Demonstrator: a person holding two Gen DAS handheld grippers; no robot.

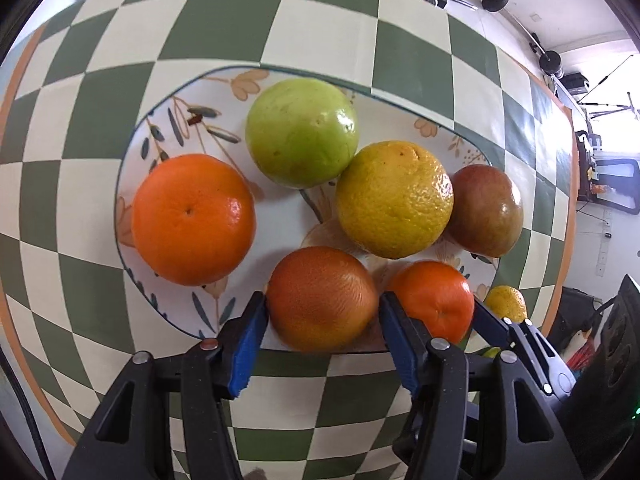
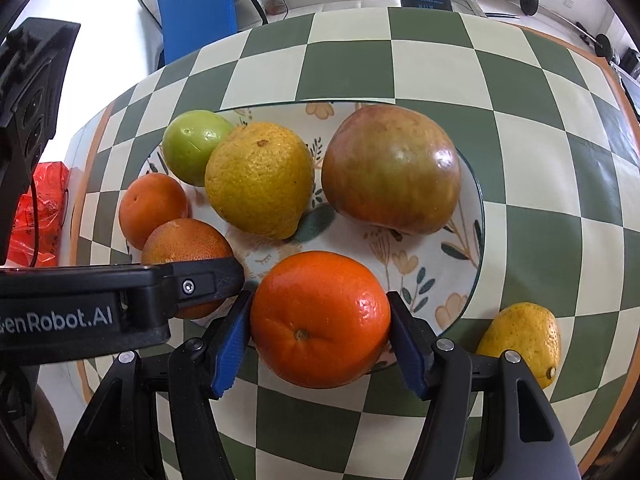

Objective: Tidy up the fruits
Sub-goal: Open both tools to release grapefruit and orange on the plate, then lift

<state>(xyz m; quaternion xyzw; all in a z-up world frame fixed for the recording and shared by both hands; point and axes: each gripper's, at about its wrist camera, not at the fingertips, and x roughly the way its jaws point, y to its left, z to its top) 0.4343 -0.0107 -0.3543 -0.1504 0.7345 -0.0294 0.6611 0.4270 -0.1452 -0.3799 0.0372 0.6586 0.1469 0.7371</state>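
I am at the placing step of sorting the fruit, both tools low over the near rim of the flowered plate [image 1: 168,120], which I take as my landmark on the checked table [image 1: 320,20]. My left tool [image 1: 322,320] straddles a dull reddish orange [image 1: 322,298] that sits at the plate's near edge; its blue pads [image 1: 246,344] stand just at the fruit's sides, and I judge them slackened off rather than pressing, so this one looks delivered. Further into the plate from it lie a bright tangerine [image 1: 192,218] at the left, a green guava-like fruit [image 1: 300,132] at the far side, a yellow rough-skinned orange [image 1: 394,200] in the middle and a red-green apple [image 1: 486,210] at the right. My right tool [image 2: 320,332] is clamped on a glossy orange tangerine [image 2: 320,320] at the plate's near right edge, both pads tight against its skin; whether it rests on the plate yet I cannot tell. Next I would lower it, let go and lift both tools straight up so nothing rolls. A small yellow citrus [image 2: 520,340] lies off the plate on the table, just beyond its right rim, and probably comes after. Both tools point steeply downward, side by side, the left one's black body crossing the right wrist view.
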